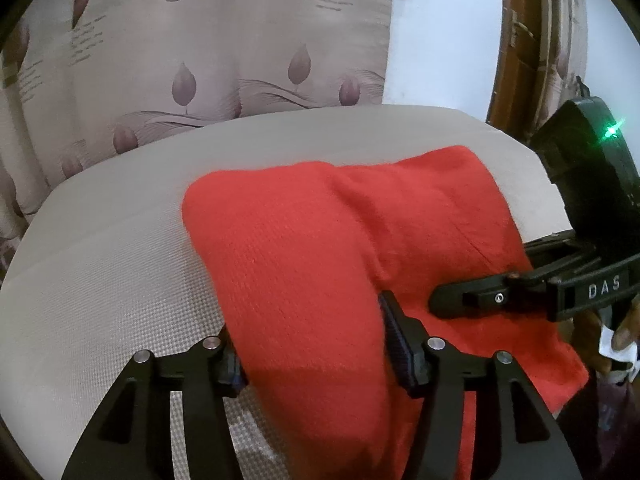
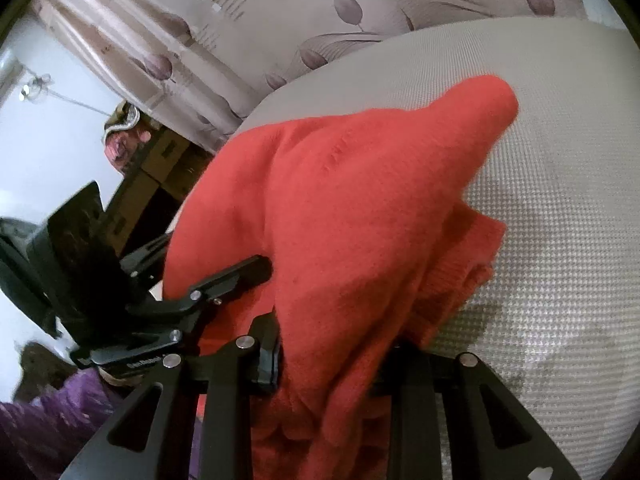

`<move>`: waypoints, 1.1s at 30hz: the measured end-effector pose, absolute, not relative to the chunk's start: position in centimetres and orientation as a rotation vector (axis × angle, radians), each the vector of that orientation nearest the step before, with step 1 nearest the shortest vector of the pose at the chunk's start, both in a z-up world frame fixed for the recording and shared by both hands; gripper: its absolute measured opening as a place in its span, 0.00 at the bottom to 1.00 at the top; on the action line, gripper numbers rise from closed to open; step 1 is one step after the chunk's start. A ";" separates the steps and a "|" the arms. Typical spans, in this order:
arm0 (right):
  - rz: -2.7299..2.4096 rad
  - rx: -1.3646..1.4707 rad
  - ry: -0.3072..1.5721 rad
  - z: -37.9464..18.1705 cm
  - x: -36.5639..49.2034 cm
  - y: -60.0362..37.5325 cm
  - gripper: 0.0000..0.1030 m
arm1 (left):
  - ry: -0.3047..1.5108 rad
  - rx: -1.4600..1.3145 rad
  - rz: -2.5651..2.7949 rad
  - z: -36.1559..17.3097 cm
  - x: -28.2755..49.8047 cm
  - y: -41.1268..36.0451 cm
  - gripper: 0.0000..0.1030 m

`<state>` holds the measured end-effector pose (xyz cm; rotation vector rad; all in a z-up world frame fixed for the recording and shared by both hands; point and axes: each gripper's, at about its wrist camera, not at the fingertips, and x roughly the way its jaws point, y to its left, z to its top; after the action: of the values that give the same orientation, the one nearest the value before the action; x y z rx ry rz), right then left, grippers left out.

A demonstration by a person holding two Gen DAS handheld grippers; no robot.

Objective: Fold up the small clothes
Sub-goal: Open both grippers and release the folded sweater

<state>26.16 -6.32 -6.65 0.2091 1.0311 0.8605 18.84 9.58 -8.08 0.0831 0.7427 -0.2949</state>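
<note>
your left gripper [image 1: 316,344] straddles a raised fold of the red knit garment [image 1: 320,248], its 2 jaws apart and not pinching it. your right gripper [image 2: 332,360] is clamped on a bunched edge of the garment, which lies on the beige textured table [image 1: 100,272].

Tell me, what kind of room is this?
Probably a room in a home: a leaf-print curtain hangs behind the cloth-covered table, a wooden door frame stands nearby, and a red knit garment is being folded.
</note>
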 end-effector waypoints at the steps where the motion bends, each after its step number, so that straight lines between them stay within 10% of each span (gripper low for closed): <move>1: 0.855 0.193 1.025 -6.6 26.0 -6.2 0.27 | 0.743 0.080 -0.288 -8.2 18.8 9.6 0.59; 13: 0.785 0.117 0.967 -6.7 24.4 -6.5 0.42 | 0.692 0.126 -0.144 -7.7 18.1 10.0 0.85; 33: 0.605 -0.029 0.611 0.3 16.2 -8.8 0.72 | 0.398 0.091 0.092 -0.4 12.6 9.7 1.00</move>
<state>16.18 -8.84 0.29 -0.0289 0.6106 0.6054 12.61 9.72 -0.36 0.0914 0.3983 0.0922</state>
